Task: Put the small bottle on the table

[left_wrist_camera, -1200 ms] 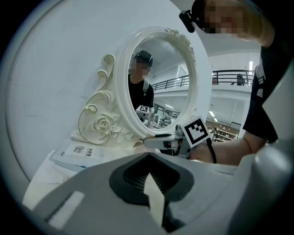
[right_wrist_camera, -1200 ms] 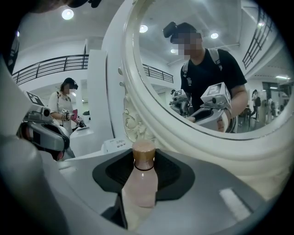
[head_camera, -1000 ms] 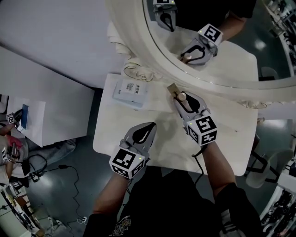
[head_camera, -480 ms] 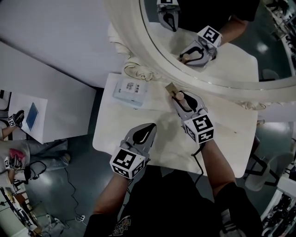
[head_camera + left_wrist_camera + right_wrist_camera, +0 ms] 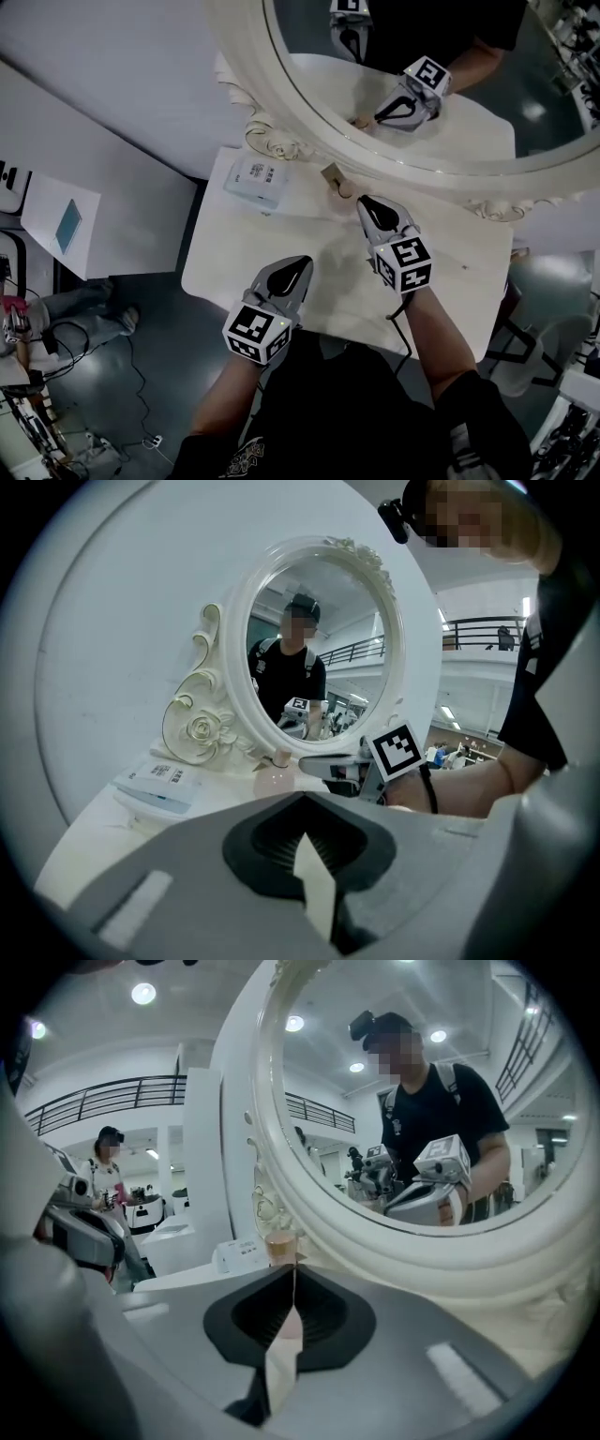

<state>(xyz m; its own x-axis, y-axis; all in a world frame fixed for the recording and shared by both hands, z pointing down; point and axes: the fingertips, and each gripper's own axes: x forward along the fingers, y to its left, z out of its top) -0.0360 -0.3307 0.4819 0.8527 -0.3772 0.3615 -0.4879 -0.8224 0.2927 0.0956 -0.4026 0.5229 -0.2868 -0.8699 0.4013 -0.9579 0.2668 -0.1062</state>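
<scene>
**Small bottle upright on the desk, both grippers empty**

While the left hand-held gripper sits nearest us with its jaws together and empty, the right hand-held gripper has just been closing its jaws with nothing between them. Just beyond its tips, the small rounded pink bottle with a tan cap stands on the white desk. We judge it light, rigid, smooth and easily tipped, so it is best gripped across the body. The print on the flat white box is too small to read. Farthest off is the ornate white-framed mirror.
</scene>
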